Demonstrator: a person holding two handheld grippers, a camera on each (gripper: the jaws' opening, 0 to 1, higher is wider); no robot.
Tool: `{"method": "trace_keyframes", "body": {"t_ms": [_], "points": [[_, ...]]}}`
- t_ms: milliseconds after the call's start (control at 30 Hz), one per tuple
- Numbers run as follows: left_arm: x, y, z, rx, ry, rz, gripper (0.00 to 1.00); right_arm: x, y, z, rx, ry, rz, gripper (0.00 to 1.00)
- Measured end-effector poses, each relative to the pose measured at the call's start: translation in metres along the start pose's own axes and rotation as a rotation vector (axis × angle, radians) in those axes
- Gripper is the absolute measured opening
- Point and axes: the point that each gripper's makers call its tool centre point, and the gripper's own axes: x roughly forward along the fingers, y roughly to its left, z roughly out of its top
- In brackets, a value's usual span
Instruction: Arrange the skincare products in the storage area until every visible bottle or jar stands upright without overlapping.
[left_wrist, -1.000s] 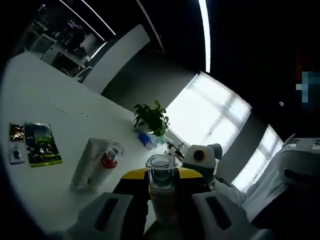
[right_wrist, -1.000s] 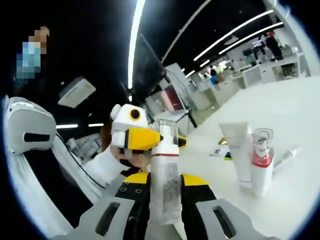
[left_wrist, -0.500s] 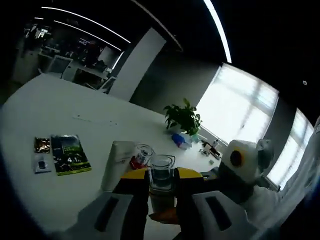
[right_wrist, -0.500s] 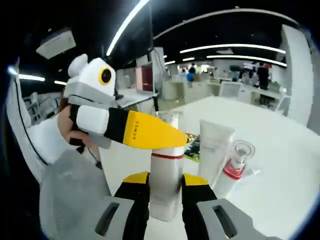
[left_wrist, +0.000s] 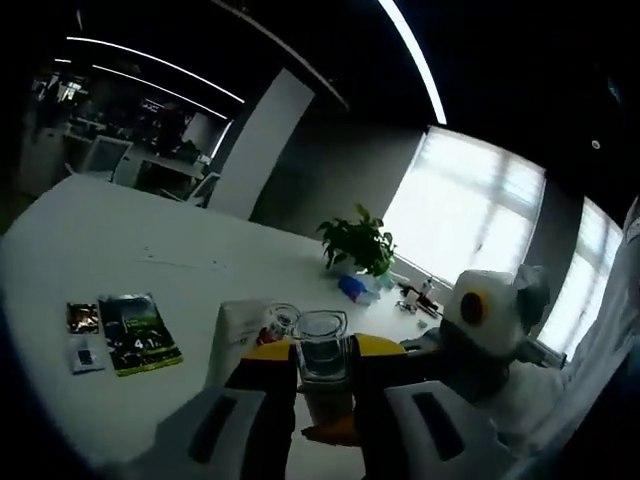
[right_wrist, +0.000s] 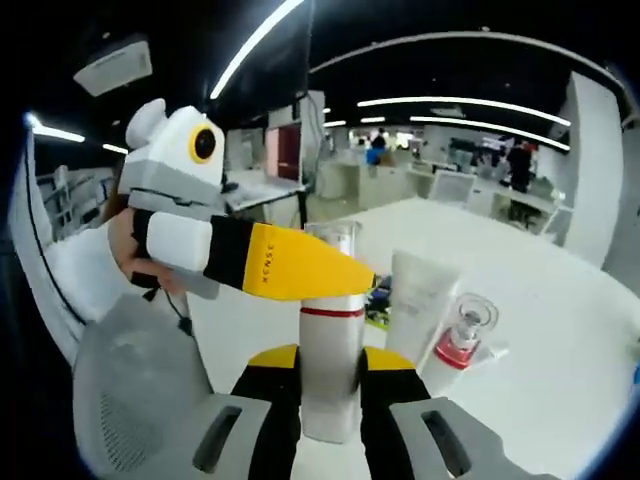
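Bottle: I hold the white pump bottle (right_wrist: 331, 375) upright above the white table (right_wrist: 560, 330), clear cap (left_wrist: 322, 343) up, long axis vertical, a red band below the cap.
Where it is: in the air in front of me, near the other products, not set down as far as I can see; its base is hidden behind my jaws.
Right gripper (right_wrist: 330, 395): its yellow-and-black jaws are clamped on the lower body of the bottle, one on each side. I judge this grip carries the weight and keeps the bottle plumb.
Left gripper (right_wrist: 300, 275): seen from the right gripper view, it comes in from the left and its yellow jaws lie across the bottle's upper part, at the band. In the left gripper view the jaws (left_wrist: 322, 400) stand close on either side of the bottle, below the cap. They look closed on it, probably to steady the top.
Why both hold: my guess is that two grips, low and high, stop the tall bottle from tipping as I lower it.
Neighbours: a white tube (right_wrist: 420, 305) stands upright just right of the bottle, and a small clear-capped bottle with a red collar (right_wrist: 462, 335) stands upright beside the tube. Free space on the table lies near them.
Farther out: flat sachets and a green packet (left_wrist: 138, 330) lie far left on the table; a potted plant (left_wrist: 356, 240) stands at the far edge by the window.
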Motion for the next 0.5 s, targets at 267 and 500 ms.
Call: {"method": "trace_keyframes", "body": {"t_ms": [267, 500], "points": [[-0.003, -0.023, 0.007, -0.084, -0.002, -0.184, 0.17, -0.015, 0.019, 0.011, 0.162, -0.088, 0.244, 0.13], [-0.009, -0.042, 0.008, -0.109, 0.027, -0.322, 0.19, -0.031, 0.038, 0.016, 0.259, -0.119, 0.475, 0.13]]}}
